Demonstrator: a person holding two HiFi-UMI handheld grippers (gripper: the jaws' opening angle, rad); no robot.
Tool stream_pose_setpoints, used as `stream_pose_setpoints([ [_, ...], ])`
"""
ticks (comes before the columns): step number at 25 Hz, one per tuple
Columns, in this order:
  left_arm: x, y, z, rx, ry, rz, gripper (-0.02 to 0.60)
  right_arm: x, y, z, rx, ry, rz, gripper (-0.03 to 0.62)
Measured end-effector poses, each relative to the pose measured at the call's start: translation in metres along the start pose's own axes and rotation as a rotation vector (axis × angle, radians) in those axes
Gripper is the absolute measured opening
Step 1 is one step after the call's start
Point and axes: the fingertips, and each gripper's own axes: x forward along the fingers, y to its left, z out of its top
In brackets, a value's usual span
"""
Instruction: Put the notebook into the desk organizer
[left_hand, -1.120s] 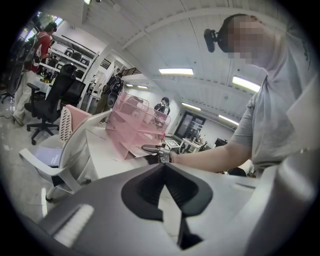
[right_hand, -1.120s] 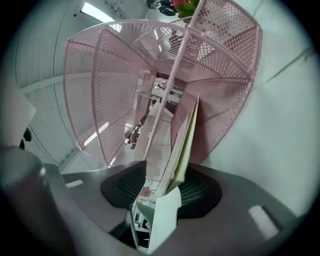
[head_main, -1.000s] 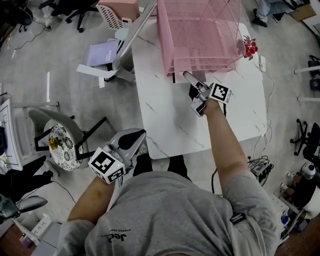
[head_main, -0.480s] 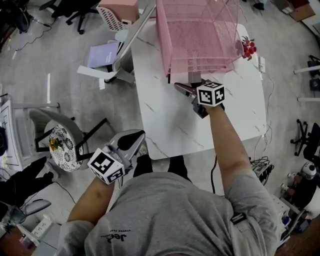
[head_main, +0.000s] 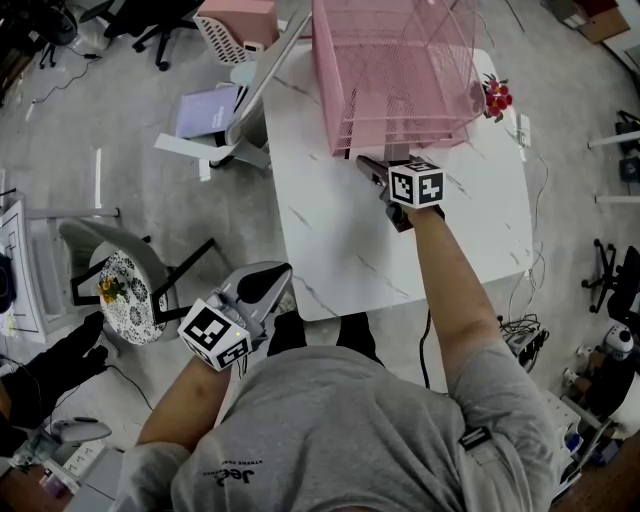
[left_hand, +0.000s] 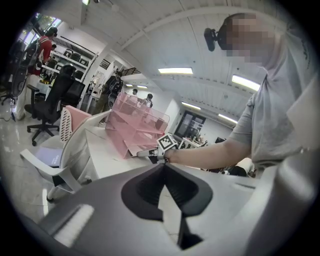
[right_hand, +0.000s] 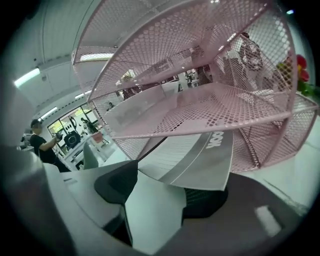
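The pink mesh desk organizer (head_main: 395, 70) stands at the back of the white marble table (head_main: 340, 240). In the right gripper view a grey and white notebook (right_hand: 200, 160) lies flat in the lowest tier of the organizer (right_hand: 200, 100), its near edge sticking out over one jaw. My right gripper (head_main: 385, 165) is right at the organizer's front; its jaws (right_hand: 170, 182) stand open, with bare table showing between the pads. My left gripper (head_main: 275, 272) hangs off the table's near left corner, shut and empty, and in its own view (left_hand: 162, 167) the pad tips meet.
A white chair (head_main: 240, 110) stands against the table's left side with a purple book (head_main: 205, 105) beside it. Red flowers (head_main: 497, 95) sit at the table's back right. A patterned stool (head_main: 125, 285) is on the floor to the left. People stand in the background.
The right gripper has shifted left and closer to the organizer's front, turning a little. The left gripper has stayed where it was.
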Motion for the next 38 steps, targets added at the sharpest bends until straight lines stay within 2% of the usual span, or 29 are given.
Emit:
stream_pose_setpoints([
  [3, 0.0, -0.001, 0.002, 0.0, -0.002, 0.007, 0.058, 0.001, -0.01, -0.001, -0.009, 0.027, -0.061, 0.272],
  [7, 0.0, -0.003, 0.002, -0.001, -0.005, 0.008, 0.058, 0.002, -0.01, -0.004, -0.118, 0.101, -0.122, 0.265],
  [10, 0.0, -0.006, 0.003, -0.005, -0.007, 0.006, 0.058, -0.001, -0.012, -0.005, -0.093, 0.142, -0.16, 0.265],
  [12, 0.0, -0.007, 0.004, -0.009, -0.009, 0.006, 0.058, -0.004, -0.013, -0.006, 0.029, 0.156, -0.158, 0.265],
  [14, -0.002, -0.008, 0.003, -0.021, -0.014, 0.001, 0.058, -0.008, -0.013, -0.005, 0.277, 0.14, -0.1, 0.265],
  [16, -0.003, -0.009, 0.003, -0.027, -0.02, -0.001, 0.058, -0.012, -0.011, -0.003, 0.568, 0.104, 0.004, 0.267],
  [17, -0.003, -0.009, 0.003, -0.027, -0.022, -0.001, 0.058, -0.014, -0.01, -0.002, 0.679, 0.088, 0.049, 0.268],
  [18, -0.003, -0.01, 0.004, -0.025, -0.024, -0.001, 0.058, -0.018, -0.01, -0.003, 0.745, 0.079, 0.077, 0.268],
  [21, -0.004, -0.014, 0.007, -0.023, -0.032, -0.002, 0.058, -0.031, -0.006, -0.013, 0.772, 0.092, 0.095, 0.27],
  [25, -0.007, -0.018, 0.012, -0.017, -0.043, 0.005, 0.058, -0.043, 0.005, -0.025, 0.824, 0.084, 0.173, 0.27],
  [28, -0.006, -0.022, 0.014, -0.008, -0.049, 0.005, 0.058, -0.04, -0.011, -0.009, 0.714, 0.017, 0.125, 0.27],
  [32, -0.003, -0.031, 0.01, 0.004, -0.037, -0.001, 0.058, -0.032, -0.02, 0.018, 0.393, -0.025, 0.014, 0.27],
  [34, -0.002, -0.035, 0.007, 0.015, -0.025, -0.005, 0.058, -0.032, -0.021, 0.012, 0.179, 0.029, -0.078, 0.27],
  [38, -0.004, -0.038, 0.005, 0.021, -0.014, -0.003, 0.058, -0.032, -0.028, -0.024, -0.257, 0.212, -0.274, 0.273],
])
